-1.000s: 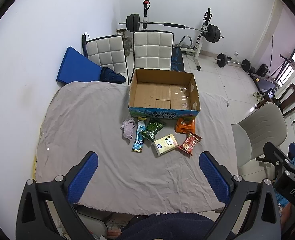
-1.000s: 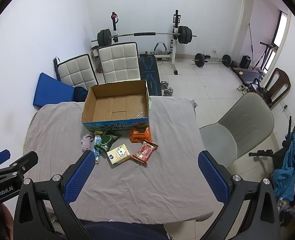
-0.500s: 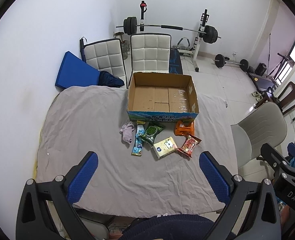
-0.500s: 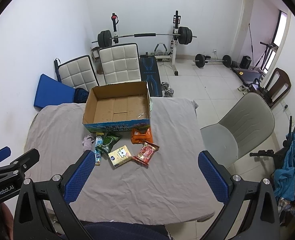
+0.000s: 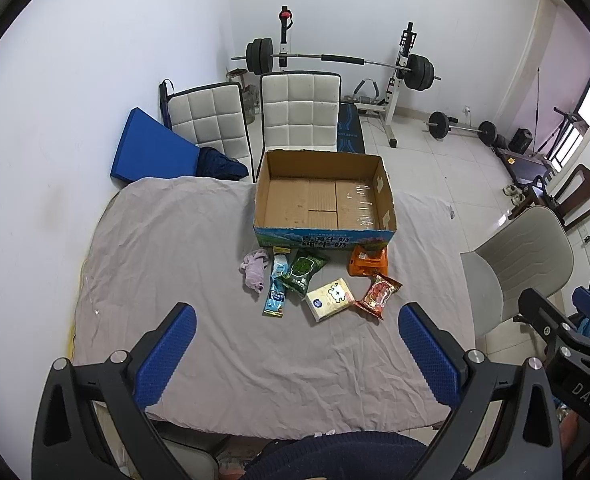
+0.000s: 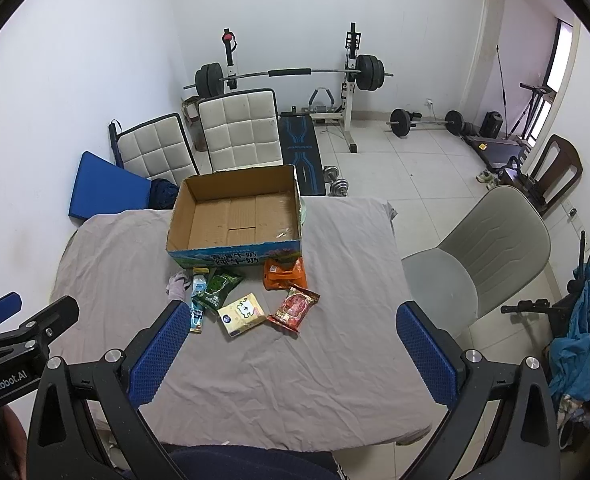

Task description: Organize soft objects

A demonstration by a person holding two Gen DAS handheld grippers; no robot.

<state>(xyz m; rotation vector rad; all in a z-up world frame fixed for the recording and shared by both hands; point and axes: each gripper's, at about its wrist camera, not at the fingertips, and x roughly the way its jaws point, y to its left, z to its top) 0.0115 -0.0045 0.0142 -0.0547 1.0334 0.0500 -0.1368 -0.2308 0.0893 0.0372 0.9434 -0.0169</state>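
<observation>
Grey cloth (image 5: 183, 264) is covering the table, and the soft things are lying on it in one loose row just in front of the box (image 5: 323, 196), probably so that they can be lifted in one after another.

Going from left to right in the left wrist view: the lilac toy (image 5: 254, 270) is lying at about 9 o'clock of the group. The blue pack (image 5: 277, 286) is just beside it, and the green pack (image 5: 303, 272) is overlapping the edge of the blue one. The tissue pack (image 5: 330, 299) is lying at about 6 o'clock. The red pack (image 5: 377, 294) is touching or nearly touching it; I cannot tell which. The orange pack (image 5: 367, 261) is sitting at about 2 o'clock, against the front wall of the box.

The box is standing open, at 12 o'clock from the row. Only its bare cardboard floor is showing, so I am judging that nothing is inside and the task is only beginning.

The left gripper (image 5: 297, 350) is hanging above the near side of the table with its jaws wide apart and holding nothing. The right gripper (image 6: 291, 350) is doing the same, wide and without load, well apart from the packs. It seems both are waiting high to give a full view before the first pick. The packs are thin and slippery, so a grip on an edge may slide.
</observation>
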